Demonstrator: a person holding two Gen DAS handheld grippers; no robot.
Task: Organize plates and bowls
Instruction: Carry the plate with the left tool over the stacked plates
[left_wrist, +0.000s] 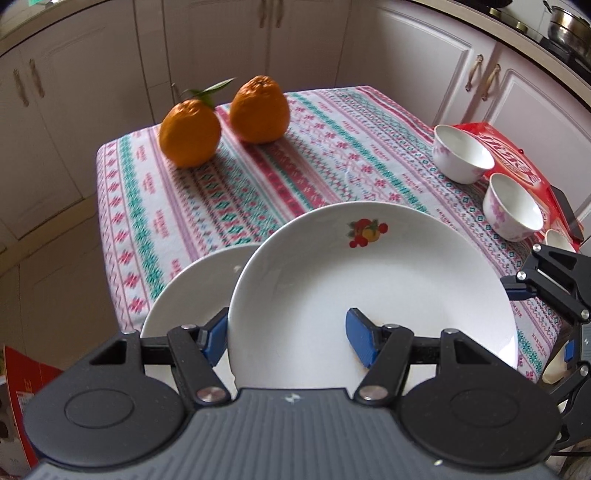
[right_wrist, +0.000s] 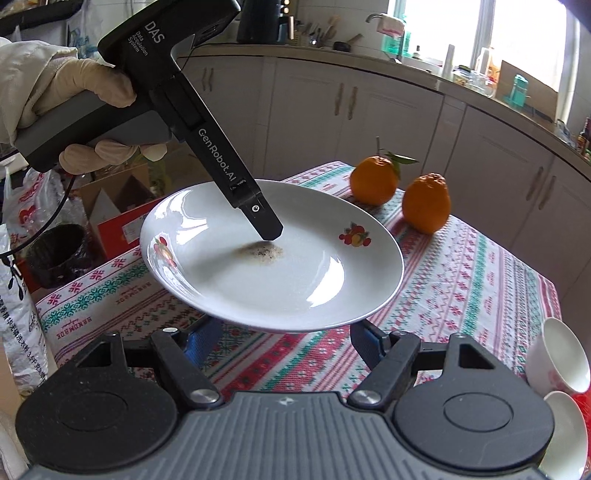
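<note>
My left gripper (left_wrist: 286, 338) is shut on the rim of a white plate (left_wrist: 373, 295) with a fruit print. One blue pad lies inside the plate and one under its rim, holding it tilted above the table. The same plate (right_wrist: 273, 266) fills the right wrist view, with the left gripper's finger on it. A second white plate (left_wrist: 192, 295) lies below and to the left. My right gripper (right_wrist: 286, 345) is open and empty, just below the held plate's near edge. Two small white bowls with pink flowers (left_wrist: 463, 153) (left_wrist: 511, 206) stand at the right.
Two oranges (left_wrist: 190, 133) (left_wrist: 258, 109) sit at the far side of the patterned tablecloth (left_wrist: 295, 166). A red box (left_wrist: 517, 158) lies behind the bowls. Cabinets surround the table. Bags and boxes stand on the floor (right_wrist: 48, 229) at the left.
</note>
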